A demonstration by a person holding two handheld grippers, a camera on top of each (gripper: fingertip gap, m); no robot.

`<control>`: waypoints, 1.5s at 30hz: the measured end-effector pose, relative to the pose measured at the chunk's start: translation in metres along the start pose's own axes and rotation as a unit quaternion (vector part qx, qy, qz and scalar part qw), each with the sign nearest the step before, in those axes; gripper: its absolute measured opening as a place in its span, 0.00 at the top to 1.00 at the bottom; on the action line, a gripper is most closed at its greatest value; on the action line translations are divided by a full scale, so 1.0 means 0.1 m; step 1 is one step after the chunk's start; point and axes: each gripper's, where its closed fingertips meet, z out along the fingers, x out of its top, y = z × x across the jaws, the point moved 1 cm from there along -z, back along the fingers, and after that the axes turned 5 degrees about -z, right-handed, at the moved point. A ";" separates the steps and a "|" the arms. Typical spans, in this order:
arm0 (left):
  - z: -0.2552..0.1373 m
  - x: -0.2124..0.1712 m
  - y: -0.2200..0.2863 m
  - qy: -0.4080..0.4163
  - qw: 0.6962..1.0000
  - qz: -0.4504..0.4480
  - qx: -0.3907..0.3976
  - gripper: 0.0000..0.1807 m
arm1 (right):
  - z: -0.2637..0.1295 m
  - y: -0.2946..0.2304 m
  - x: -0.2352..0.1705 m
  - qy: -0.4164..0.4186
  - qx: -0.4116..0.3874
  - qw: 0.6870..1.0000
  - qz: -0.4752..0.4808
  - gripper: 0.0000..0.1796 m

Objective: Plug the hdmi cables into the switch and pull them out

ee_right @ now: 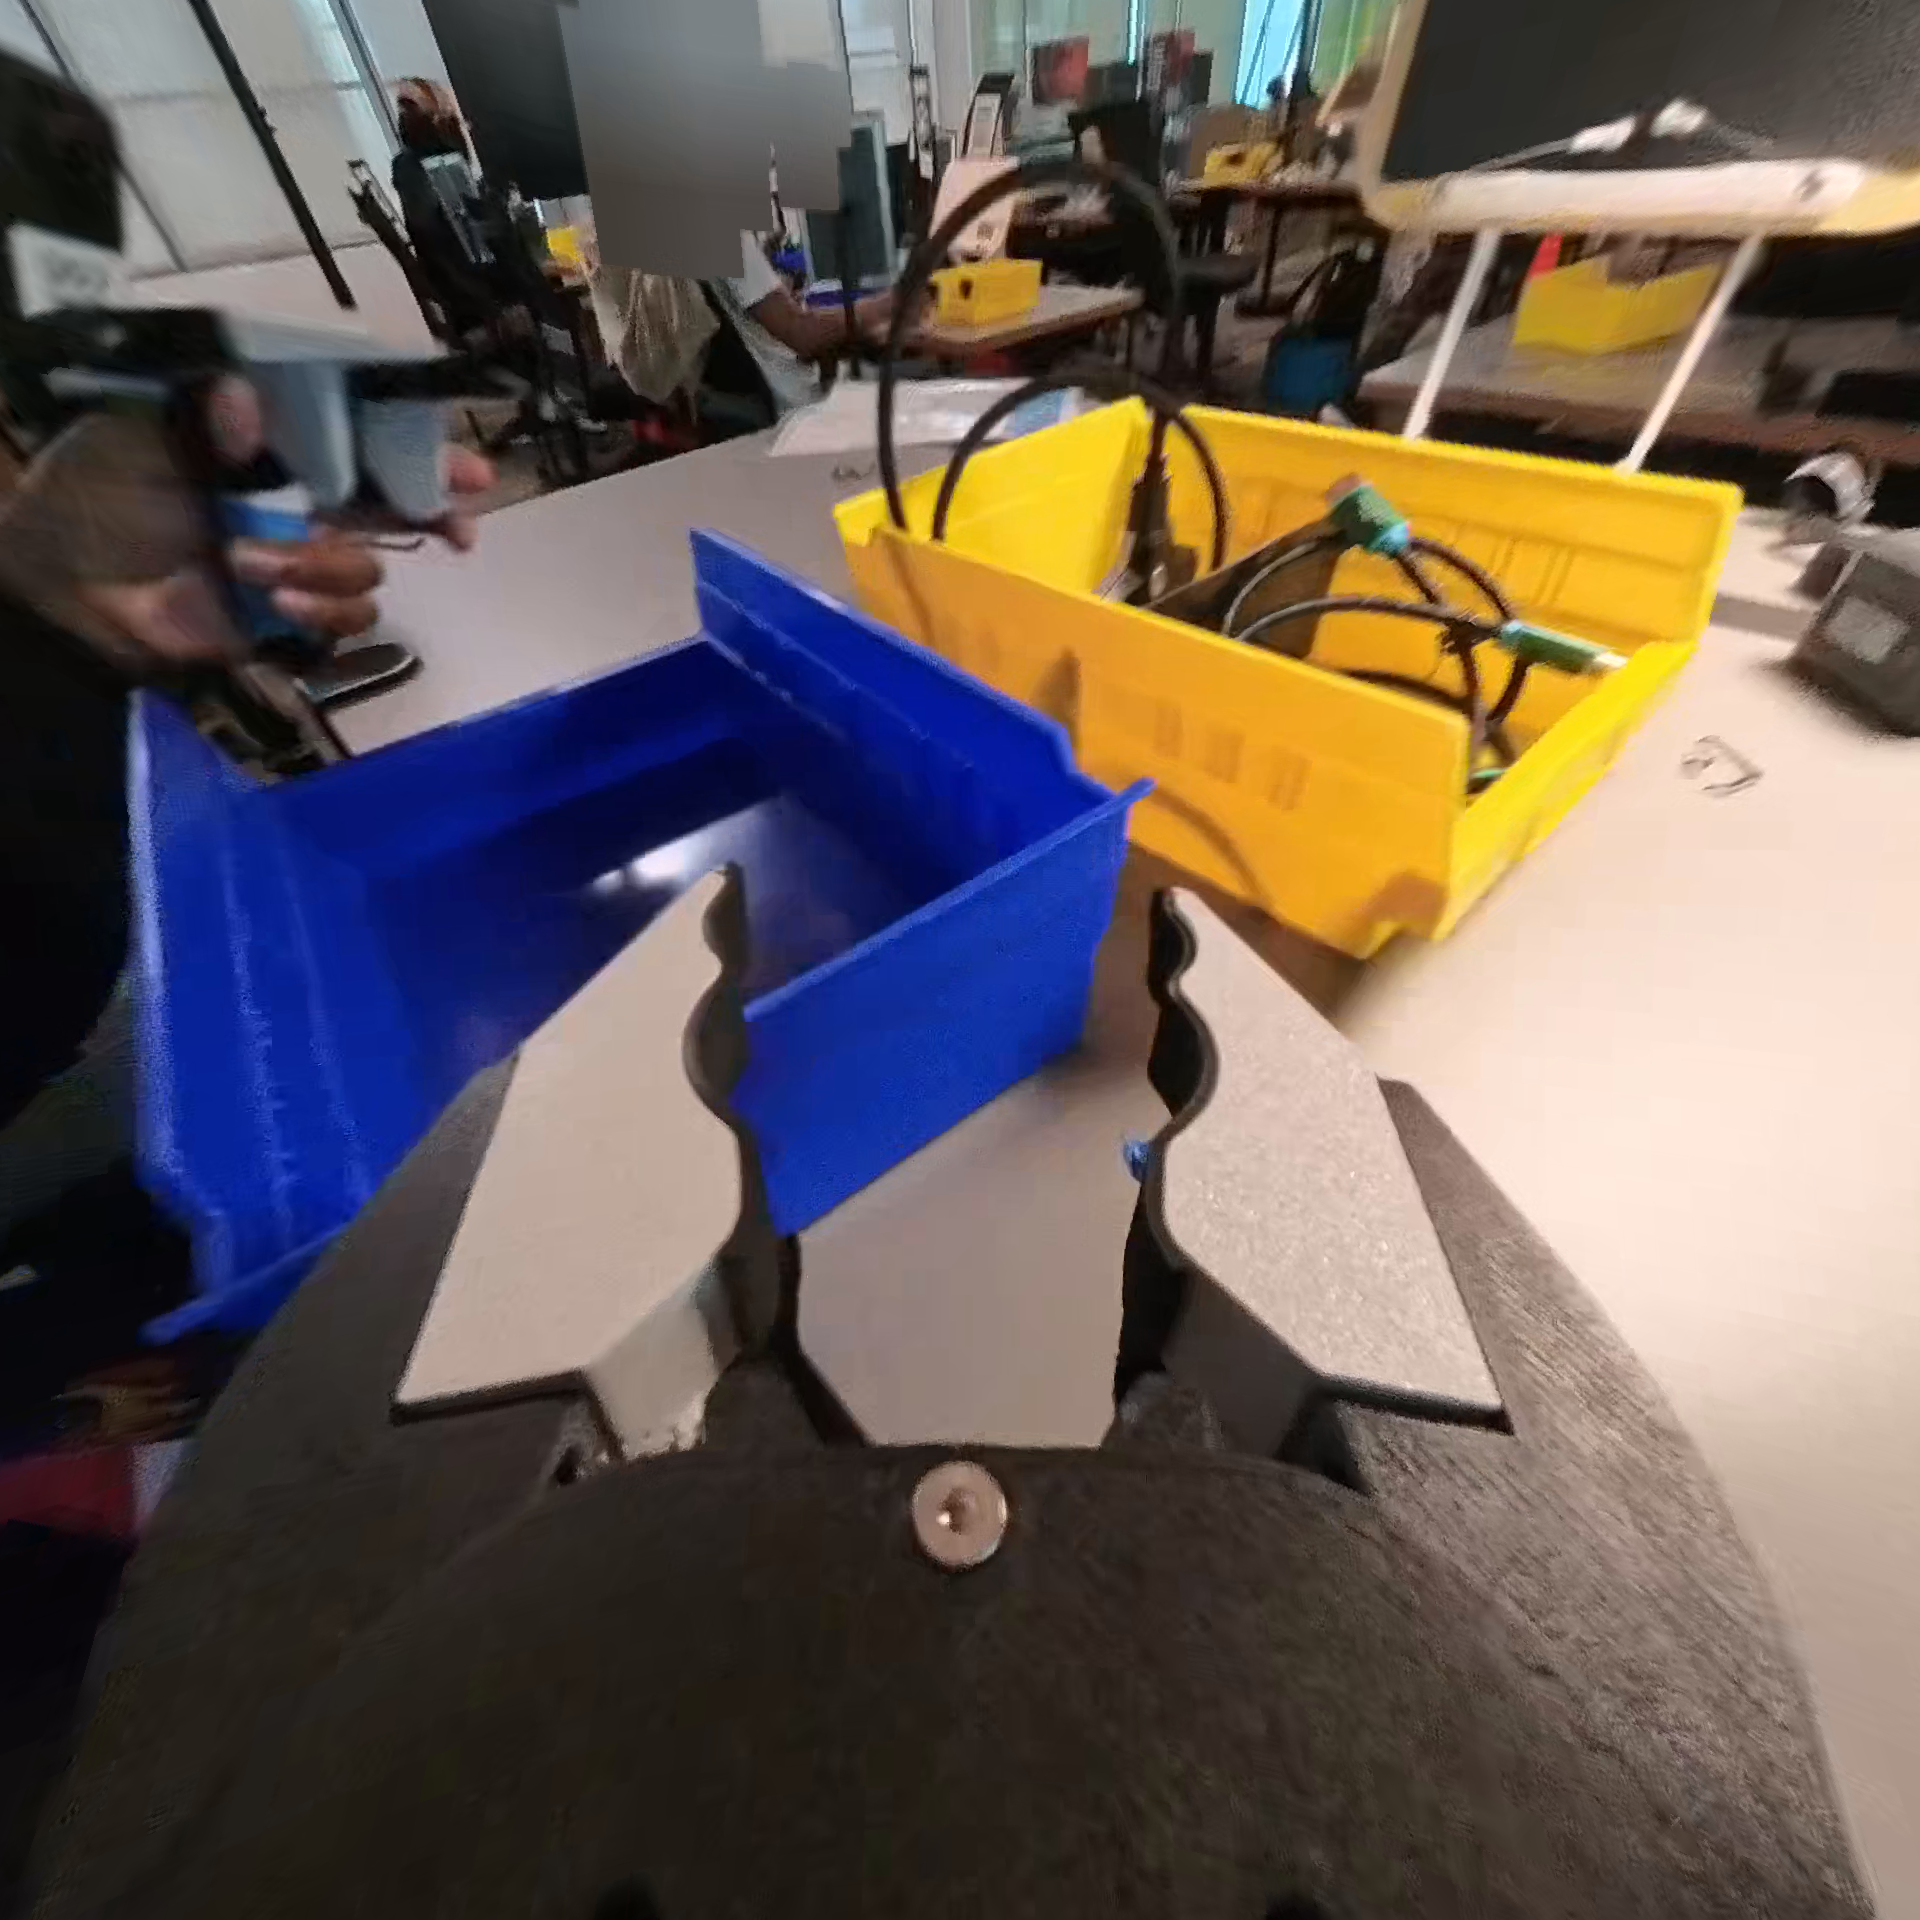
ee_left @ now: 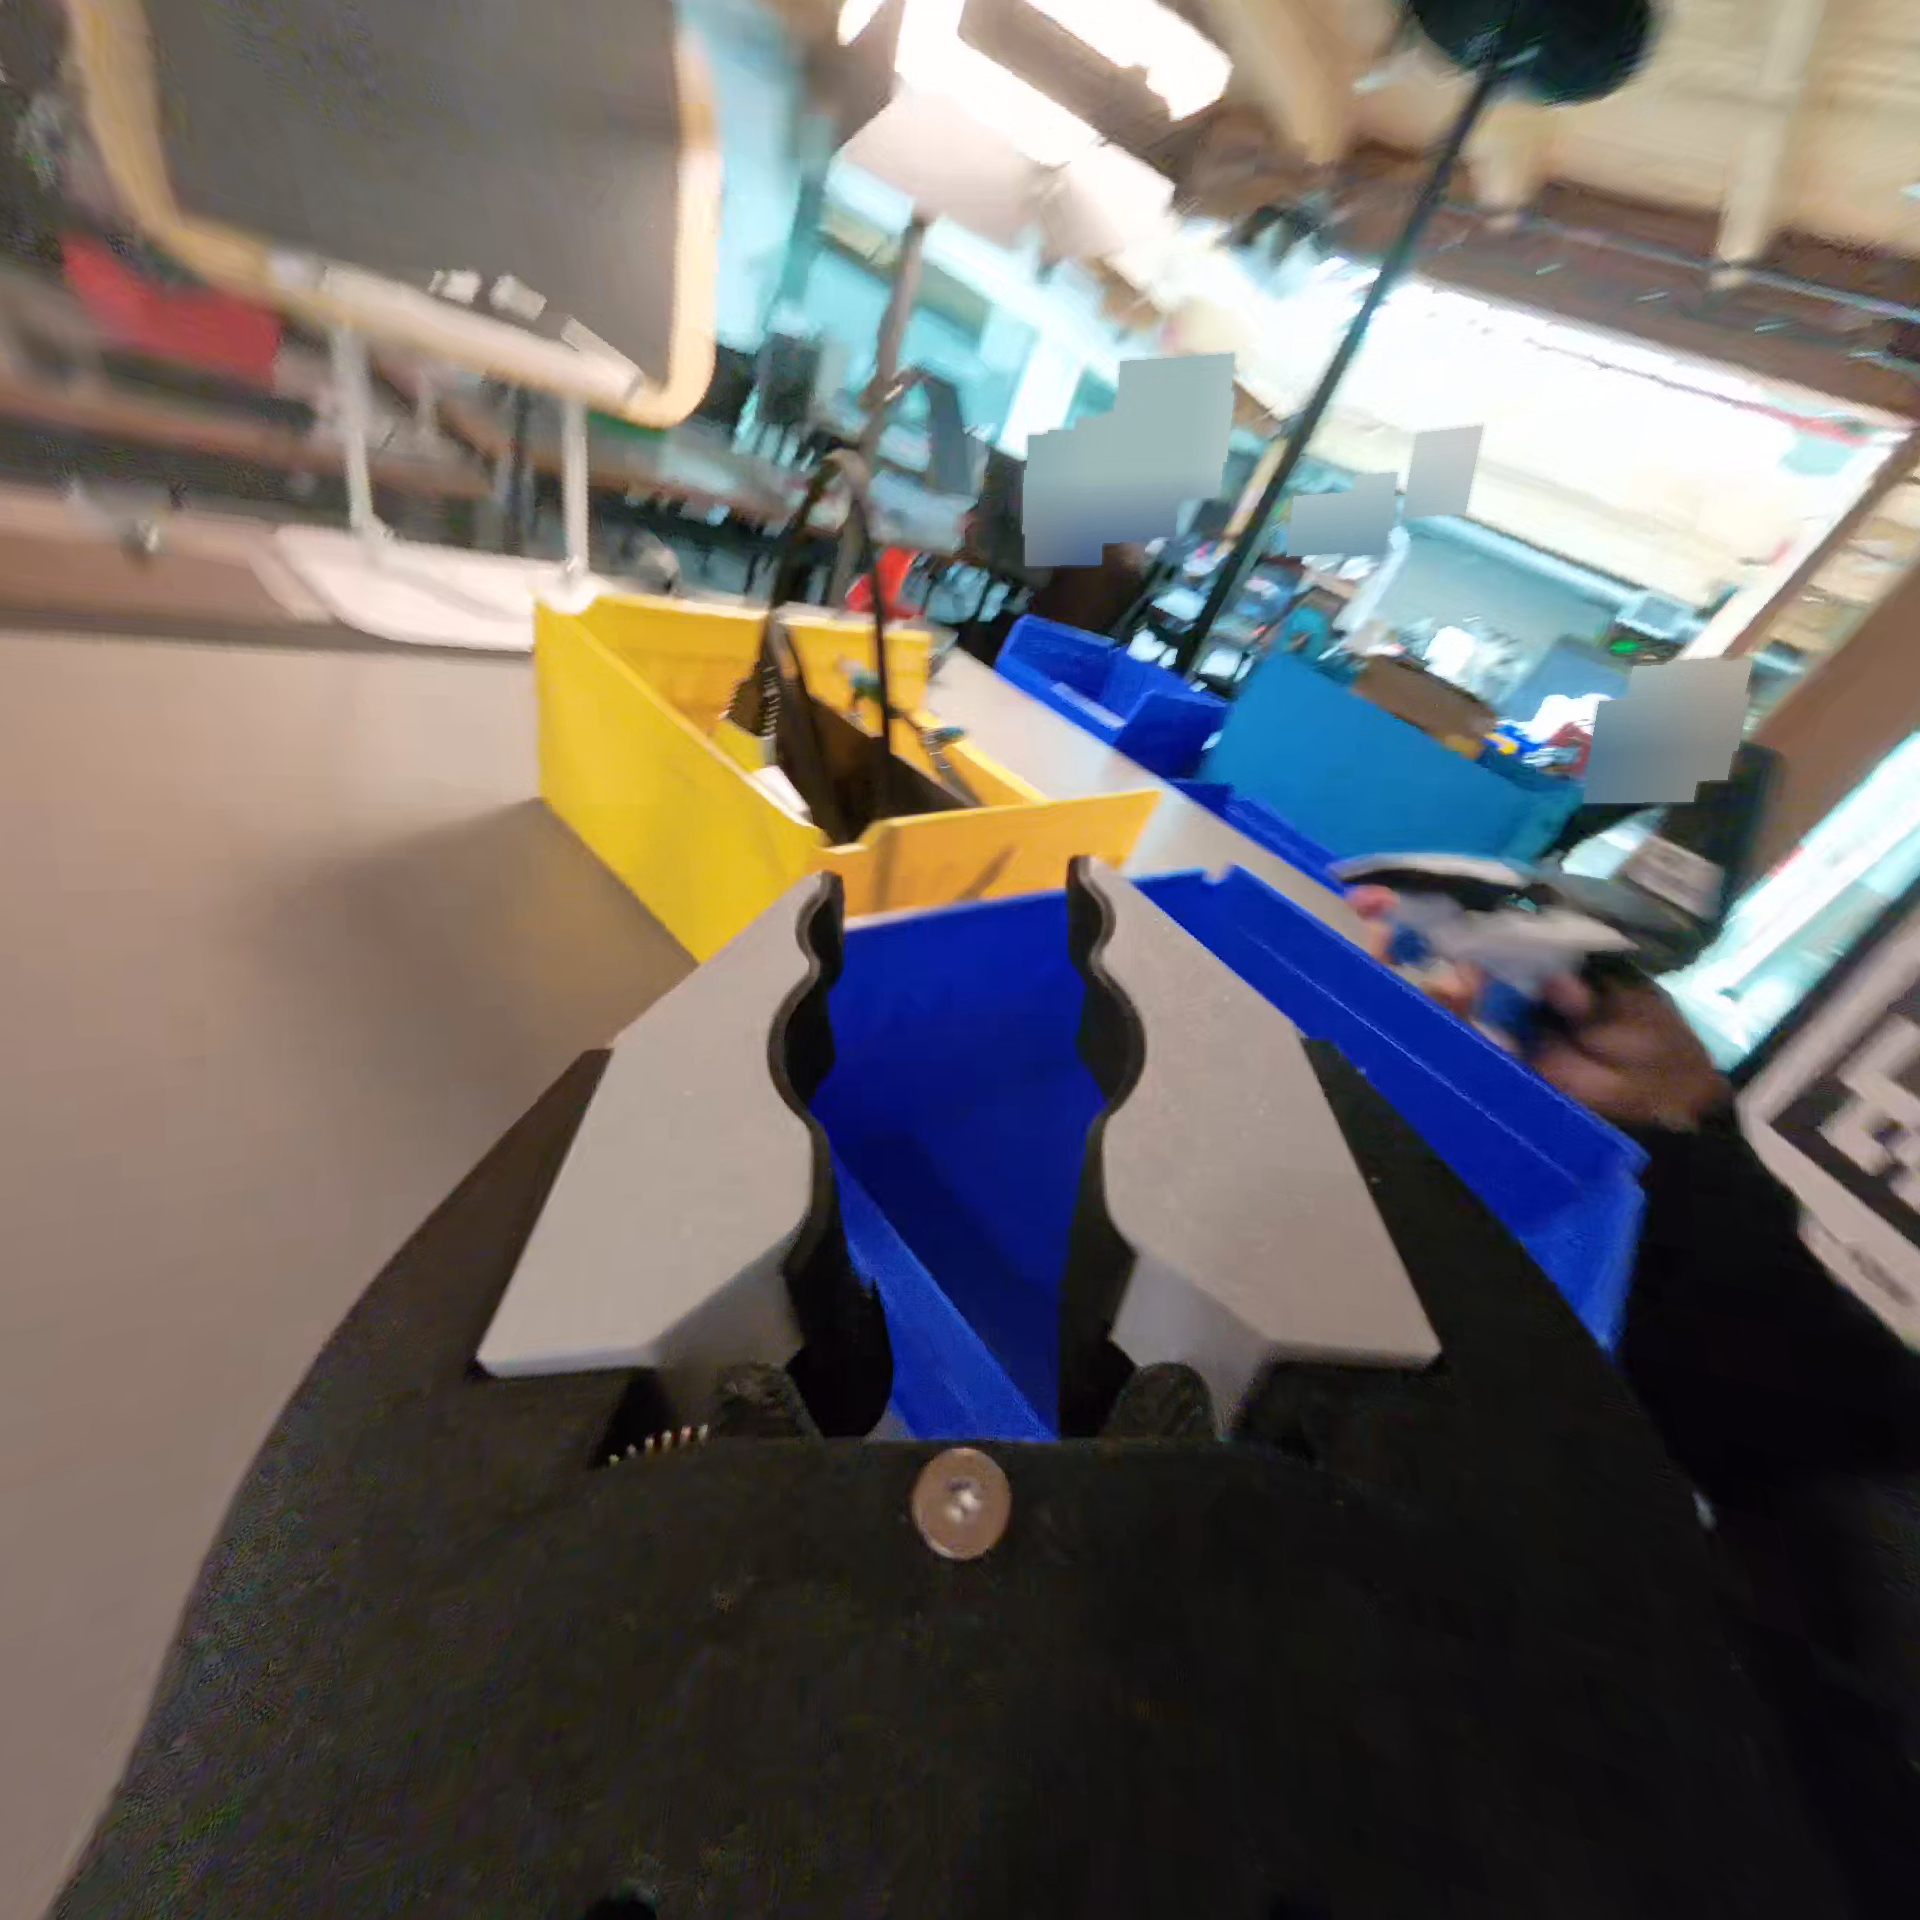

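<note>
A yellow bin (ee_right: pixel 1299 758) on the grey table holds coiled black HDMI cables (ee_right: pixel 1205 488) with green-wrapped plugs (ee_right: pixel 1369 520) and a flat black box, likely the switch (ee_right: pixel 1236 594). The same bin (ee_left: pixel 665 769) with its cables (ee_left: pixel 878 623) shows in the left wrist view. An empty blue bin (ee_right: pixel 914 997) stands beside it. My right gripper (ee_right: pixel 948 894) is open and empty, over the blue bin's near corner. My left gripper (ee_left: pixel 954 894) is open and empty, above the blue bin (ee_left: pixel 1351 997), short of the yellow bin.
The left gripper, held in a hand, appears blurred at the left of the right wrist view (ee_right: pixel 312 416); the right one appears at the right of the left wrist view (ee_left: pixel 1475 935). A small dark box (ee_right: pixel 1860 634) and a small clip (ee_right: pixel 1720 767) lie on the table at the right. More blue bins (ee_left: pixel 1112 686) stand behind. Tip to tip, the grippers are about 30 cm apart.
</note>
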 end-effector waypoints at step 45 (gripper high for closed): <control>0.88 -0.76 -1.27 -0.567 0.699 0.305 0.312 0.83 | 1.26 -0.81 -0.58 -0.397 0.185 0.846 -0.304 0.67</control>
